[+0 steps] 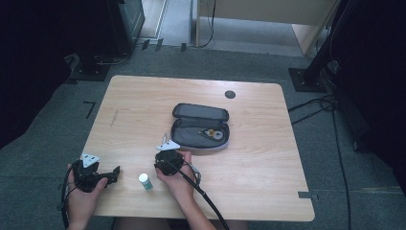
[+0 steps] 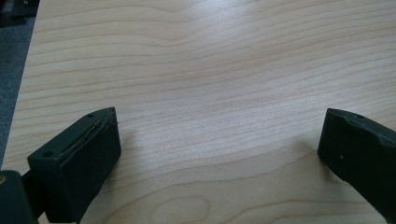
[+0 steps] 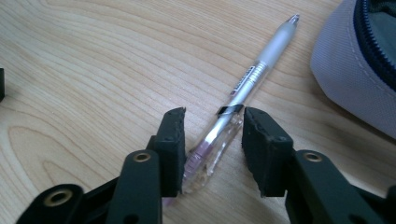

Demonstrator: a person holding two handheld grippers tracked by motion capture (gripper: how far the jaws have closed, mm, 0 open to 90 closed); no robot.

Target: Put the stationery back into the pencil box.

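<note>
At the left of the high view we see the left black two-jaw gripper (image 1: 114, 173) held low over the near left part of the pale wooden table (image 1: 143, 96). In the left gripper view its jaws stand spread wide, with nothing but bare wood grain between them.

Just right of it in the high view stands a small white bottle with a teal base (image 1: 145, 181); whatever is printed on it is too small for us to read.

Next comes the right black two-jaw gripper (image 3: 212, 137), held in the person's right hand (image 1: 178, 184) near the table's middle front. In the right gripper view the clear plastic pen with a frosted grey grip and a pale purple rear end (image 3: 233, 100) lies flat on the wood between its jaws. The left pad sits against the barrel's rear end; the right pad stands just off it with a sliver of gap, so we read the jaws as narrowed around the pen but not yet pinching it. A white label with dark print runs along the barrel, but we cannot make out the words. A dark clip band crosses the barrel level with the jaw tips. The pen's long axis runs away from the gripper, its tip pointing up and to the right in that view, toward the case.

Rightmost lies the open grey fabric zip pencil case (image 1: 191, 136), near the pen's tip but apart from it, with small round items inside that we cannot identify.
</note>
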